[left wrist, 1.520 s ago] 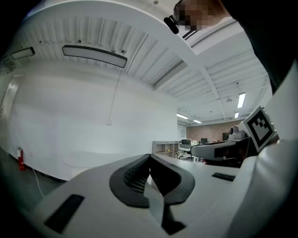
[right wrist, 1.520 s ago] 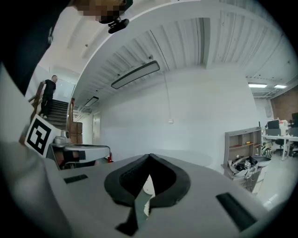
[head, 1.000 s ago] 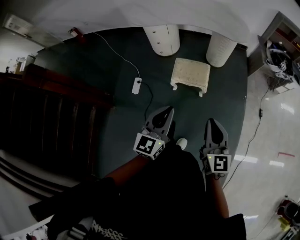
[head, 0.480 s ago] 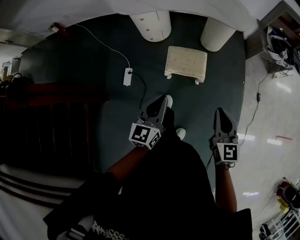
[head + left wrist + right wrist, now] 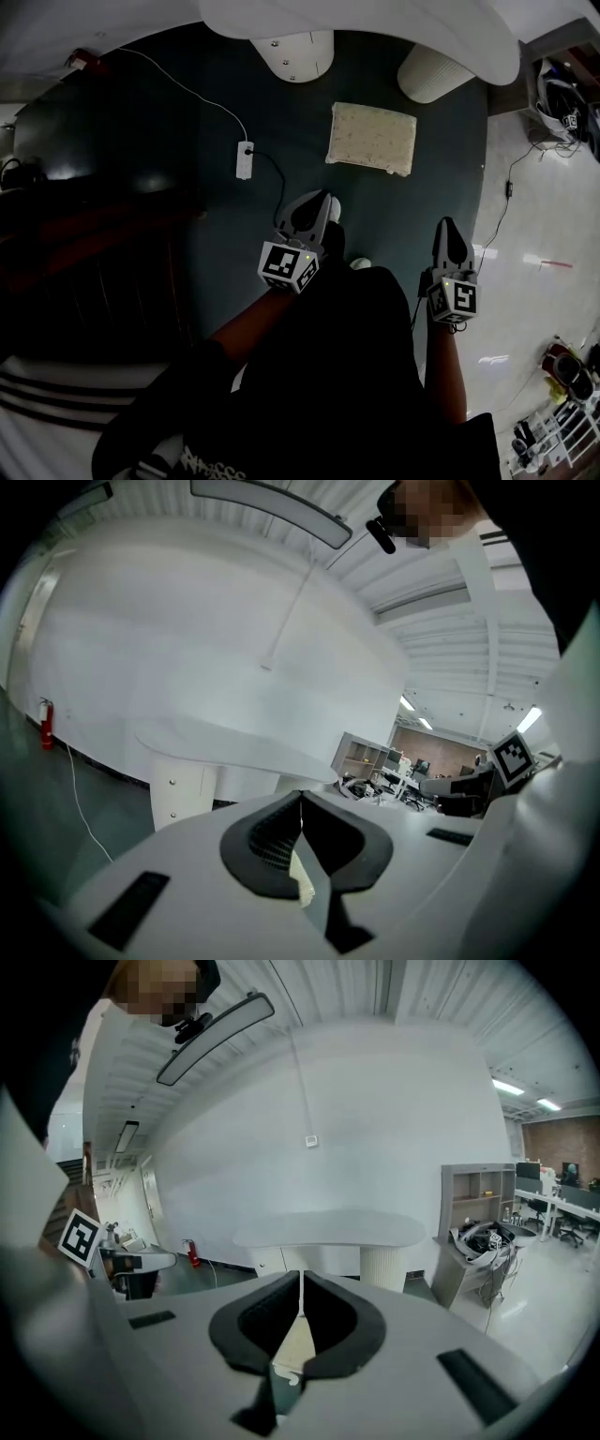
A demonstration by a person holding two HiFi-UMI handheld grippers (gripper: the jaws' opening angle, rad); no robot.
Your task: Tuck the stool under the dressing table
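— Two grippers in frame, the left gripper (image 5: 319, 198) and the right gripper (image 5: 447, 224). What are they holding?

— Nothing. Each has its jaws pressed together on empty air. Both point ahead and a little down toward the stool (image 5: 372, 138), well apart from it.

— So where does the job stand?

— At the very start, by the look of it. The stool sits on the dark carpet (image 5: 187, 122) out in front of the dressing table (image 5: 375, 23). It is roughly opposite the gap between the drawer pedestal (image 5: 293, 52) and the ribbed column (image 5: 433, 73), and no part of it is under the white top. What remains is to reach it, grip or push it, and slide it between those two supports.

— Anything in the way?

— The line from stool to gap looks open. A power strip (image 5: 245, 159) lies on the carpet left of the stool, and its black cable (image 5: 278, 183) curls back toward the left gripper. That is a risk underfoot on the approach, not in the stool's path. The stool looks slightly skewed to the table, so it may need squaring or a corner could catch the column.

— And at the edges?

— Dark furniture (image 5: 84, 244) stands on the left. A shelf unit (image 5: 476, 1171) with a tangle of cables stands on the right, beyond the carpet.
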